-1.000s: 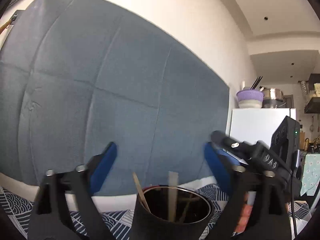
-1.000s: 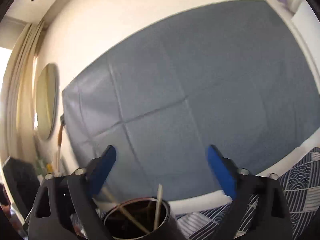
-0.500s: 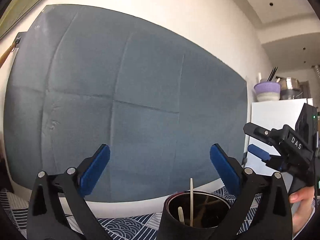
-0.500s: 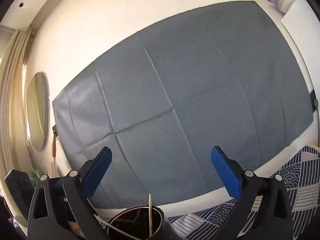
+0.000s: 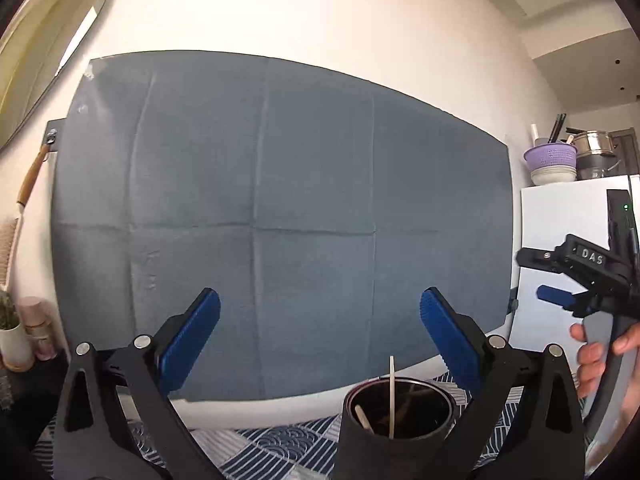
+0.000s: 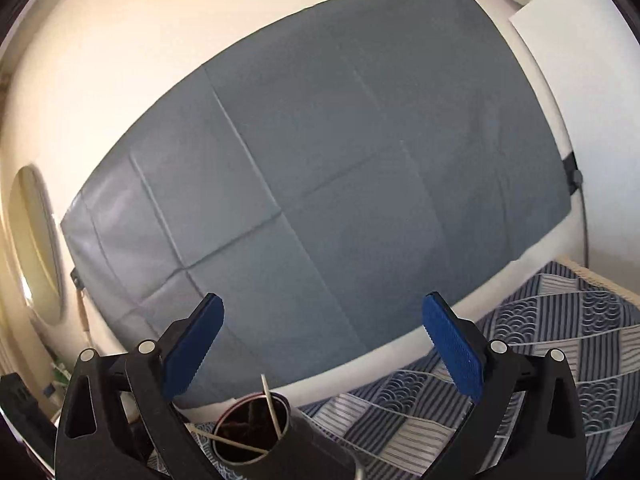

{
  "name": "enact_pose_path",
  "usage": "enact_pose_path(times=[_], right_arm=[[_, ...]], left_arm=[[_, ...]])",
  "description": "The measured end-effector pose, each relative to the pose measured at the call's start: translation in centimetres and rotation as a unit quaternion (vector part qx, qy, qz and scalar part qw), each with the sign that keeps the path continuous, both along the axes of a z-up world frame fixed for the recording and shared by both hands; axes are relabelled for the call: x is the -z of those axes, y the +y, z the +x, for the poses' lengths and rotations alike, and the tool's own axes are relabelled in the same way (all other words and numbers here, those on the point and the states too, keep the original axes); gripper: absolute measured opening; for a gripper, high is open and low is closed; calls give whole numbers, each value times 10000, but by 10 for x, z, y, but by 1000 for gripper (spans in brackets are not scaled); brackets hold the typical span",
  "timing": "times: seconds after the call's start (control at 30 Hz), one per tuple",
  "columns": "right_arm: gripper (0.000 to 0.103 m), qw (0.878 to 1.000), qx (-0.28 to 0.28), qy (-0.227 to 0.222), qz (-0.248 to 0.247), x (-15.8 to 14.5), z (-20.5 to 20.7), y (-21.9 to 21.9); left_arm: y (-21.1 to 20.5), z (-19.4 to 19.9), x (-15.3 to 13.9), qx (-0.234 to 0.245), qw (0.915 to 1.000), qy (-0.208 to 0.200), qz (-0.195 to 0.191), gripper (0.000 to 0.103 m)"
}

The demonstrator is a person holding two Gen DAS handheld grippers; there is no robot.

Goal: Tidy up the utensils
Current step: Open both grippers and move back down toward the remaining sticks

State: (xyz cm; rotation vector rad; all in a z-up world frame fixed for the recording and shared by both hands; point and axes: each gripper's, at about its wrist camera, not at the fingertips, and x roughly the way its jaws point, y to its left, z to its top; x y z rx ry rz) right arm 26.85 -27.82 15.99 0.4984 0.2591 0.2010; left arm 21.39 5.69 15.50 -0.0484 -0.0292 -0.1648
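A dark round utensil holder [image 5: 394,426] stands on the patterned tablecloth, low and right of centre in the left wrist view. Thin wooden sticks [image 5: 391,394] stand in it. The holder also shows at the bottom left of the right wrist view [image 6: 250,432], with sticks [image 6: 272,406] leaning in it. My left gripper [image 5: 320,336] is open and empty, above and behind the holder. My right gripper [image 6: 323,338] is open and empty, up and right of the holder. The right gripper also shows at the right edge of the left wrist view [image 5: 576,280], held by a hand.
A grey cloth [image 5: 280,216] hangs on the white wall behind the table. The blue patterned tablecloth [image 6: 560,344] covers the table. A white fridge [image 5: 560,240] with bowls on top stands at the right. An oval mirror [image 5: 44,52] hangs upper left; small bottles [image 5: 32,332] stand below it.
Both grippers have pulled back and up from the holder, which now looks smaller and lower. The right gripper has drifted right in the left wrist view. Both stay open.
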Motion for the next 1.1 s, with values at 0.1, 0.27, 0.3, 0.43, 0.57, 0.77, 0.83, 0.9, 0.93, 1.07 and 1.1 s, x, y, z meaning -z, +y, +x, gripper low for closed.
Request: enact_pose_path(times=[0.1, 0.27, 0.3, 0.43, 0.57, 0.77, 0.83, 0.9, 0.93, 1.07, 1.1], right_arm=[[95, 9998, -124, 159, 12, -8, -10, -9], [95, 9994, -90, 291, -136, -13, -38, -20], [95, 9991, -62, 354, -232, -13, -43, -19], [95, 9959, 16, 673, -606, -6, -57, -20], [95, 9900, -46, 1191, -749, 16, -62, -21], [95, 9744, -268, 1969, -1051, 61, -59, -10], [95, 9691, -229, 2121, -1240, 75, -58, -5], [95, 9631, -256, 2267, -1429, 89, -57, 2], [95, 9593, -326, 2352, -1530, 97, -57, 6], [95, 9469, -574, 2594, -1813, 124, -58, 19], [95, 9440, -600, 2657, -1863, 129, -58, 21]], left_arm=[[5, -13, -4, -21, 10000, 61, -71, 98], [12, -33, -2, -74, 9993, 346, -113, 97], [14, -36, -1, -86, 9991, 398, -131, 97], [21, -52, 12, -259, 9981, 525, -196, 97], [20, -57, 29, -167, 9953, 943, -137, 97], [5, -58, 62, -93, 9866, 1627, 122, 97], [7, -55, 75, -55, 9812, 1929, -52, 97], [8, -50, 90, 32, 9713, 2366, -247, 97], [7, -49, 95, 18, 9689, 2463, -240, 97], [-5, -47, 122, 133, 9564, 2919, -5, 97], [-9, -48, 126, 134, 9548, 2968, 107, 97]])
